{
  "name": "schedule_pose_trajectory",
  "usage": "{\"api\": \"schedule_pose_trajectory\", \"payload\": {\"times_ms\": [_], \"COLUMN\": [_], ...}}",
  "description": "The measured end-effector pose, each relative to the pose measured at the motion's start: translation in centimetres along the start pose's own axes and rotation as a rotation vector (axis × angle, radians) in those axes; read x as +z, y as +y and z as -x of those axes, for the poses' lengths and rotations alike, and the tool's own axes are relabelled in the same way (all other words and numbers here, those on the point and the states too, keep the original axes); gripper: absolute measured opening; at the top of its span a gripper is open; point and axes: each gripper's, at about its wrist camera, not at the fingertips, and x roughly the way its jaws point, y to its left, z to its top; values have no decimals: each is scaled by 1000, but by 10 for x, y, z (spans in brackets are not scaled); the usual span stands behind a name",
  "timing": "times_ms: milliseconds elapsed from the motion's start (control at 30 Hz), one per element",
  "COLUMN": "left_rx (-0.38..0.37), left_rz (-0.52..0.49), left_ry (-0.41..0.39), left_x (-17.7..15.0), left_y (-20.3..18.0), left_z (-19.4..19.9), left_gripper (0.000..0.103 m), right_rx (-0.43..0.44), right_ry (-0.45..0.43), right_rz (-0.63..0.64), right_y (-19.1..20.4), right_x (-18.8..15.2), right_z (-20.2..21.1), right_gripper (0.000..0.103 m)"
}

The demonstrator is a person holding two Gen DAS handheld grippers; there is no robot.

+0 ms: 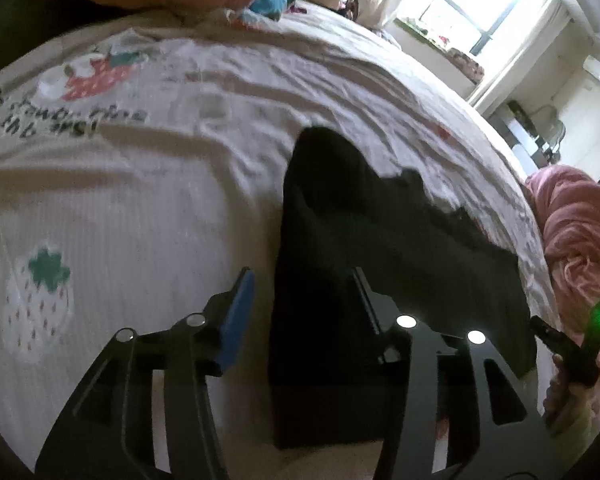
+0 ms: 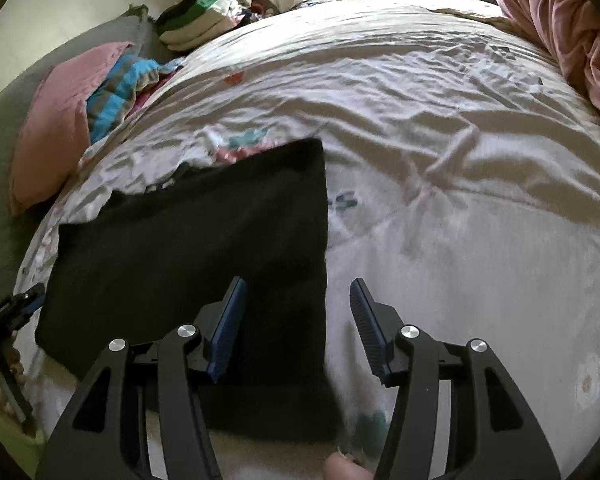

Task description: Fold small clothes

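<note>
Two grippers hover over one dark garment [image 2: 188, 240] lying flat on the bed [image 2: 460, 160], on a pale strawberry-print cover. The left gripper [image 1: 304, 304] has its fingers apart, straddling the garment's left edge; the right gripper [image 2: 298, 320] likewise has its fingers apart, straddling the right edge. Neither clamps any cloth. The fabric looks soft, light and limp, so it should drape and sag when lifted; the near corners or side edges seem the best places to take hold. No containers are visible; a loose pile of clothes [image 2: 204, 20] sits at the bed's far corner.
</note>
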Motion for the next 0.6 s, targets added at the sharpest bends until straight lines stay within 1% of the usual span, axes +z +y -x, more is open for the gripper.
{"api": "schedule_pose_trajectory", "payload": {"times_ms": [100,133,167,200,233,267,333,400,467,533,600], "left_rx": [26,41,54,54,50,55,90,119,143,147,168], "left_rz": [-22,-31,-41,-46,-49,-57,-93,-116,-137,-137,-154], "left_ry": [37,43,47,51,55,55,50,42,39,36,26], "left_x": [-15,-19,-24,-27,-31,-34,-39,-43,-49,-51,-53], "left_y": [-4,-5,-7,-7,-8,-9,-13,-15,-17,-17,-19], "left_z": [-1,0,1,1,3,4,7,8,8,9,12], "left_gripper": [41,39,30,23,13,12,11,11,11,12,15], "right_rx": [8,9,4,14,17,0,-19,-24,-49,-59,-83], "right_ry": [34,47,55,51,46,36,20,30,41,41,35], "right_rz": [13,18,23,20,21,31,57,50,43,44,67], "right_y": [2,2,2,1,2,3,5,2,-1,-1,3], "right_x": [-12,-16,-20,-23,-25,-27,-32,-35,-40,-40,-41], "right_z": [2,1,2,4,6,9,16,16,13,12,15], "right_gripper": [52,46,40,23,13,10,8,8,8,9,11]}}
